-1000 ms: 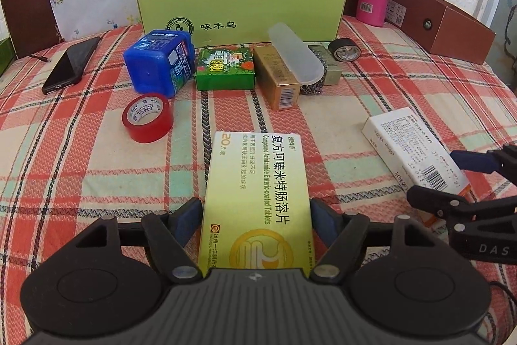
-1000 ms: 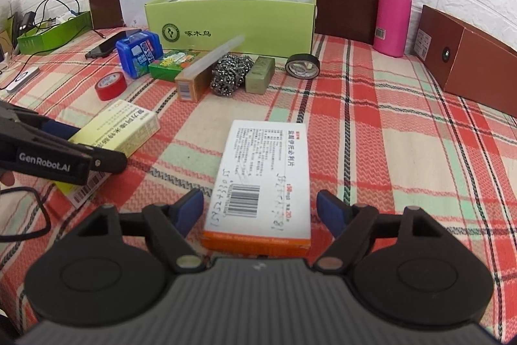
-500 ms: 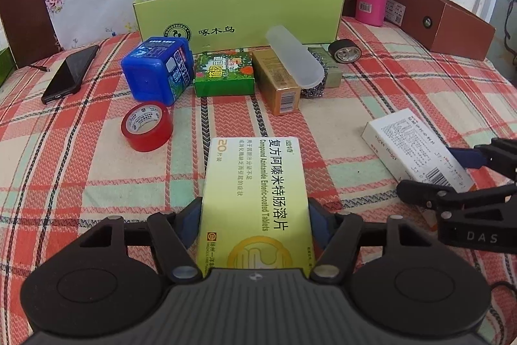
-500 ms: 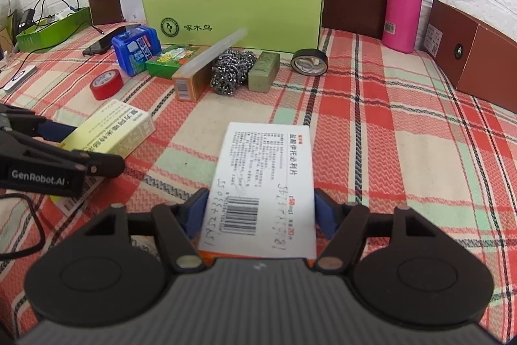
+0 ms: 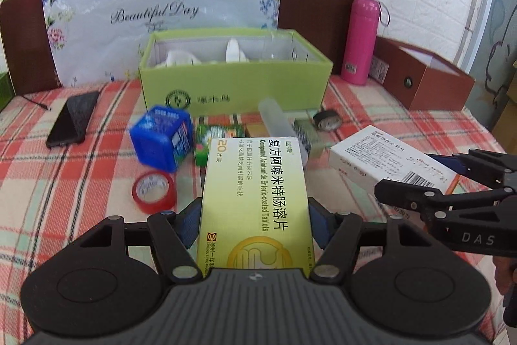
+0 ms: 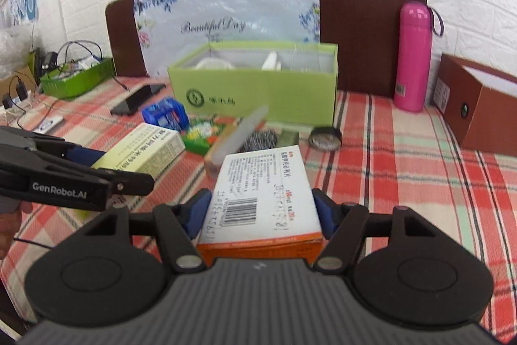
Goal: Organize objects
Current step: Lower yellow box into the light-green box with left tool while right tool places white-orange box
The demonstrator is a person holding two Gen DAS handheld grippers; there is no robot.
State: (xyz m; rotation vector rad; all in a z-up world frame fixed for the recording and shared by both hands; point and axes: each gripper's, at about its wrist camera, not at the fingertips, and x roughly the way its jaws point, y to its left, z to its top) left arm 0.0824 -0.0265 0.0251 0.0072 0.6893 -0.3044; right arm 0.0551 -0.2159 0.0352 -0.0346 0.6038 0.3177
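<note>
My left gripper (image 5: 253, 220) and right gripper (image 6: 260, 215) were matte black, with blue pads (image 6: 200, 209), silver screws, ribbed grey housings and white "GenRobot.AI" and "DAS" lettering.

The yellow box (image 5: 253, 202) hides most of the tan box (image 5: 255, 130) before the green carton (image 5: 236, 76), whose contents blur

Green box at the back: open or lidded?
Open. The green box has no lid; its pale inner walls and white items inside show from above in both wrist views.
</note>
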